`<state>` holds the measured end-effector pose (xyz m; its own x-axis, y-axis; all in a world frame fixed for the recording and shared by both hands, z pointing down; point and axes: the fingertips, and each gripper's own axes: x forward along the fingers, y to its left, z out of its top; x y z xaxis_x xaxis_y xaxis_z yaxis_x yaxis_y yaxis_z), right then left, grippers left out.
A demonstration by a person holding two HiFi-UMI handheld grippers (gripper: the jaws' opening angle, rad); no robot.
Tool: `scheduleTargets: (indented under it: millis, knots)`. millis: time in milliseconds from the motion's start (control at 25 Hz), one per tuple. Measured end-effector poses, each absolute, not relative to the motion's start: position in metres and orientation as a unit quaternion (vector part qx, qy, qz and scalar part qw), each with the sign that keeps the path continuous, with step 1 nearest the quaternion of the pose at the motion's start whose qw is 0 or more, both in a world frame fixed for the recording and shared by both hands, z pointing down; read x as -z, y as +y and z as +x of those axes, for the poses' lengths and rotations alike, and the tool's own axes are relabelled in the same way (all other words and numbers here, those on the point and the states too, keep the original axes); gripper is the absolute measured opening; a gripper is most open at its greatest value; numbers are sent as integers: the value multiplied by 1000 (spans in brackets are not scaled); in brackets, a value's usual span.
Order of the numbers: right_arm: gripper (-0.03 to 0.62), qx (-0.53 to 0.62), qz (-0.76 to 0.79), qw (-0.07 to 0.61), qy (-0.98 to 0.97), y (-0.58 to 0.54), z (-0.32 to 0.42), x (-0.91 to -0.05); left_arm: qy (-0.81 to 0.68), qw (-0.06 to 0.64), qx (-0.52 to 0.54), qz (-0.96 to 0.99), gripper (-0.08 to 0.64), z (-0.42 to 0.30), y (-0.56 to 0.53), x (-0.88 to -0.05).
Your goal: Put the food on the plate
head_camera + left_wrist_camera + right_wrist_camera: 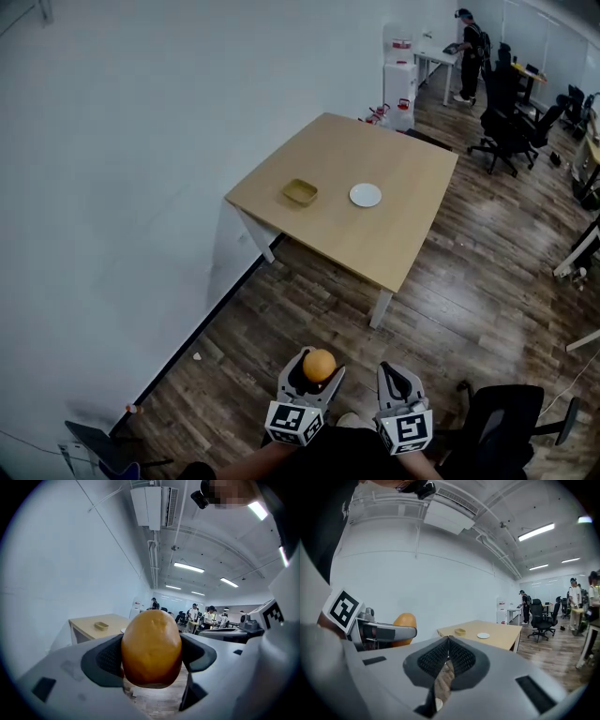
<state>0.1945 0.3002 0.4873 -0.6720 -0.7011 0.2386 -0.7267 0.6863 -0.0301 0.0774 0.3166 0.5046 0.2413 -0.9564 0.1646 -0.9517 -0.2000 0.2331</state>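
Note:
An orange, egg-shaped piece of food sits between the jaws of my left gripper, which is shut on it. It shows in the right gripper view too, as the orange food. My right gripper is shut with nothing in it, its pads touching. Both grippers hang over the wooden floor, well short of the table. On the light wooden table lie a small white plate and a shallow tan dish.
A white wall runs along the left. A black office chair stands at the lower right. More chairs, desks and a person are at the far right. A white cabinet stands behind the table.

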Motion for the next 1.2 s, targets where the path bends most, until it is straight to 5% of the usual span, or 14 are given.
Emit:
scheduleTargets:
  millis: [400, 1200]
  knots:
    - [60, -67, 452, 83, -886, 234, 196, -481, -598, 160, 26, 785, 330, 54, 249, -503]
    - [60, -58, 476, 126, -869, 45, 63, -467, -585, 166, 32, 793, 330, -89, 65, -502]
